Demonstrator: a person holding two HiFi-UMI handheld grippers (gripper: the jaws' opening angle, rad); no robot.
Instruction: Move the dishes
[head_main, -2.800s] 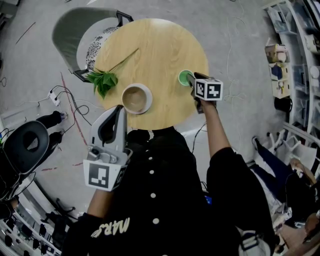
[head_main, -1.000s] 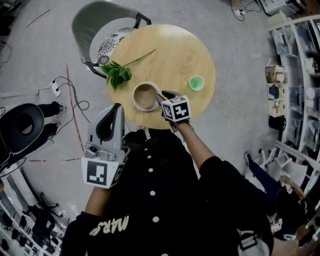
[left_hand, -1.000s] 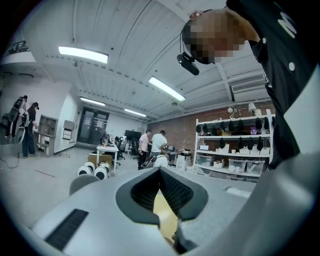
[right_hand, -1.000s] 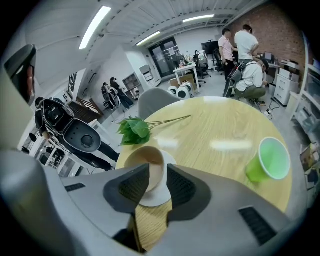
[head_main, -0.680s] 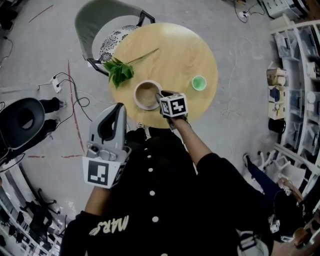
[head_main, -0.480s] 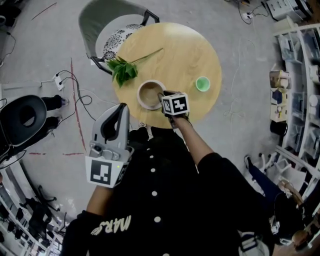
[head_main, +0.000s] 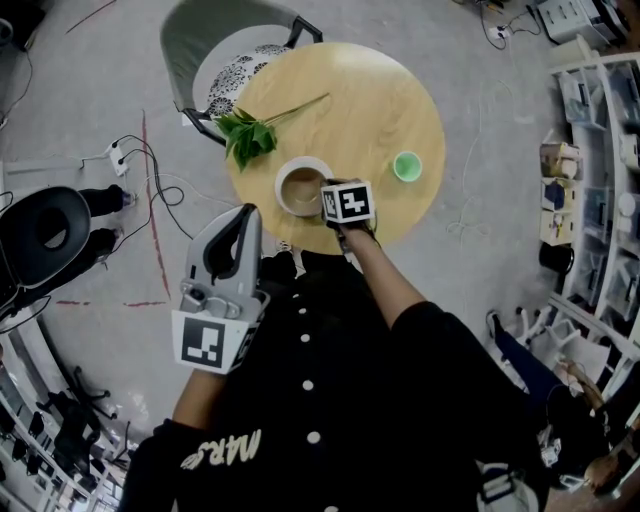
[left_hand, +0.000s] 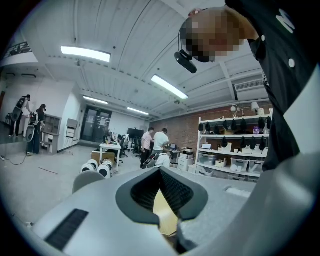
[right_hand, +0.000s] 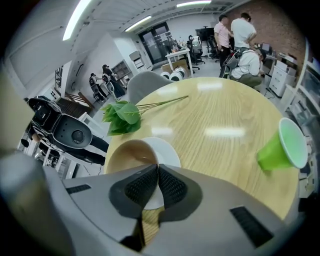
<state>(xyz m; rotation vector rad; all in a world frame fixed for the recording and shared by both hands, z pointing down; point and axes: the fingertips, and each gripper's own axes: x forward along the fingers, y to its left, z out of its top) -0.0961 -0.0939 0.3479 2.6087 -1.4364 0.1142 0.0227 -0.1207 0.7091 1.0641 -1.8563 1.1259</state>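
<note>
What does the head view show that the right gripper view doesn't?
Head view only: the left tool, held short of the table over the person's body, and the floor cables.
Right gripper view only: the right tool up close, its jaws just closed and pinching the bowl's near rim, plus people at desks behind.
Both: the table, bowl, green cup, leafy sprig and chair.
</note>
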